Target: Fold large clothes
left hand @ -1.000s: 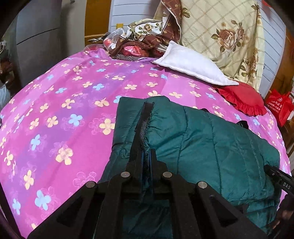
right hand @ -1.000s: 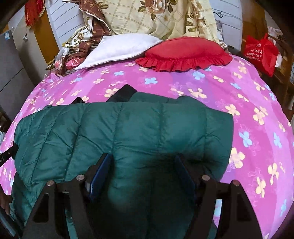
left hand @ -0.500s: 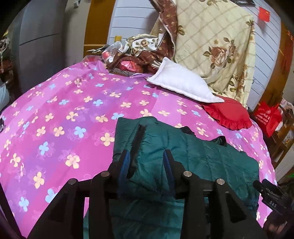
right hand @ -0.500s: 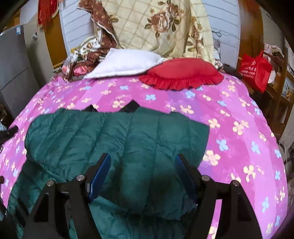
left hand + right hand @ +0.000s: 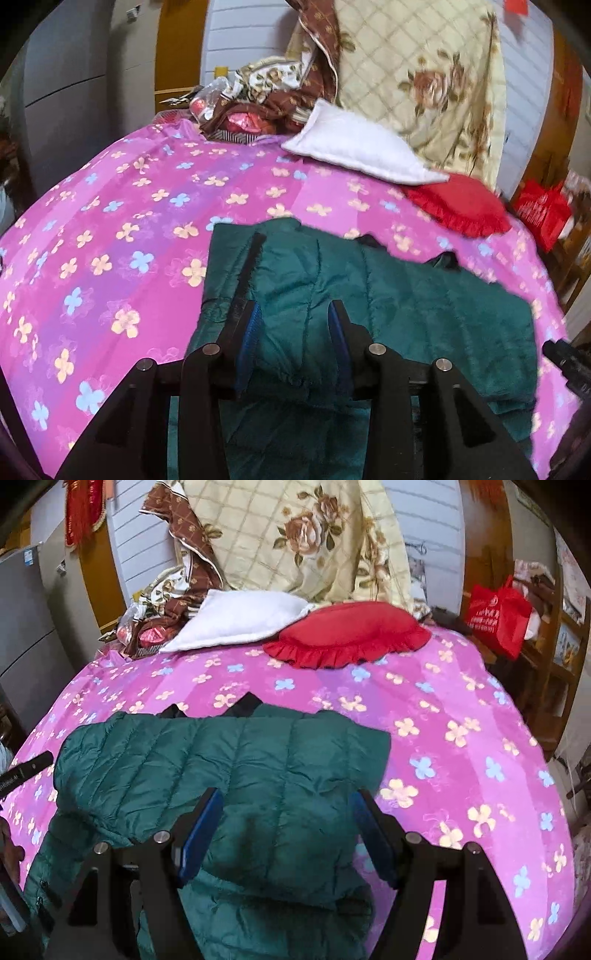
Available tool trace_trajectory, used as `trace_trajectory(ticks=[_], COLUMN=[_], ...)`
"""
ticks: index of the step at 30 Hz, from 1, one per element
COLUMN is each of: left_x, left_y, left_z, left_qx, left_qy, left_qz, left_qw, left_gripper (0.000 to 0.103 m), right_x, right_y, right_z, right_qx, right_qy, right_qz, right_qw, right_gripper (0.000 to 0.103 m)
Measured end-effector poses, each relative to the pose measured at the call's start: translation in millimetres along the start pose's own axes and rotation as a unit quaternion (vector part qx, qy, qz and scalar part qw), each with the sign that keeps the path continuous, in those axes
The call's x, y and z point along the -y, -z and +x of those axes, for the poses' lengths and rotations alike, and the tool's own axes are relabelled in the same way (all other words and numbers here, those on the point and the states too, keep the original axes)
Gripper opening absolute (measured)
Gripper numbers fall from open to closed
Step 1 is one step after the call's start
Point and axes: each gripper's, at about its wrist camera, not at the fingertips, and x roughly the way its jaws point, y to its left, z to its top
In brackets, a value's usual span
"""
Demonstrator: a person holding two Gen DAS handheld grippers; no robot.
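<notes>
I am holding the left tool [image 5: 293, 325] with its jaws partly spread and nothing pinched between them; it is hovering over the near left part of the green jacket [image 5: 369, 306]. The right tool [image 5: 286, 827] is standing wider open, also gripping nothing, above the jacket's [image 5: 229, 768] near right part.

The jacket is lying on the bed [image 5: 110, 229], folded over itself, with the upper layer resting on a lower one that is reaching toward me. I am judging it to be a quilted puffer: light, soft, springy, and probably slick-shelled, so a fold may puff back up and a shallow pinch may slip. I am thinking the safest holds are the stitched edges: the dark zipper strip [image 5: 247, 269] on the left and the folded corner on the right.

Counting outward: one jacket, two tools, one white pillow [image 5: 236, 620], one red frilled cushion [image 5: 351, 633], one cream floral quilt [image 5: 306, 535] propped behind them, one heap of brown patterned cloth [image 5: 255, 99], and one red bag [image 5: 498, 614] beside the bed.
</notes>
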Motion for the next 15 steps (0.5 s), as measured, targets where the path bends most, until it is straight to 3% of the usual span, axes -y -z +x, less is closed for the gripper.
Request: trace_trajectory(ticks=[4,8,13,15], left_x=[1.3,2.8,5.5,5.1], left_y=[6.7,11.2,8.4,8.5], left_z=[34.6,47.9,55.7,58.1], left_qx=[-0.032,-0.029,-0.036,-0.035], left_qy=[-0.024,-0.025,-0.029,-0.029], left_qz=[0.012,0.02,0.034,0.036], left_qw=[0.9991,0.9991,0.9984,0.9983], left_gripper=[0.019,0.02,0.02,0.02], right_x=[-6.2,-7.4,-19.7,-26.2], right_y=[2.9,12.1,7.5,4.7], right_z=[31.1,70.1,67.8,47.0], right_qx=[-0.026,-0.06,-0.054,-0.02], right_qy=[-0.006,0.005,0.035,0.026], right_qz=[-0.003,0.001,-0.02,-0.021], right_qw=[1.0,0.998,0.998,0.999], right_gripper=[0.076,0.076,0.076,0.076])
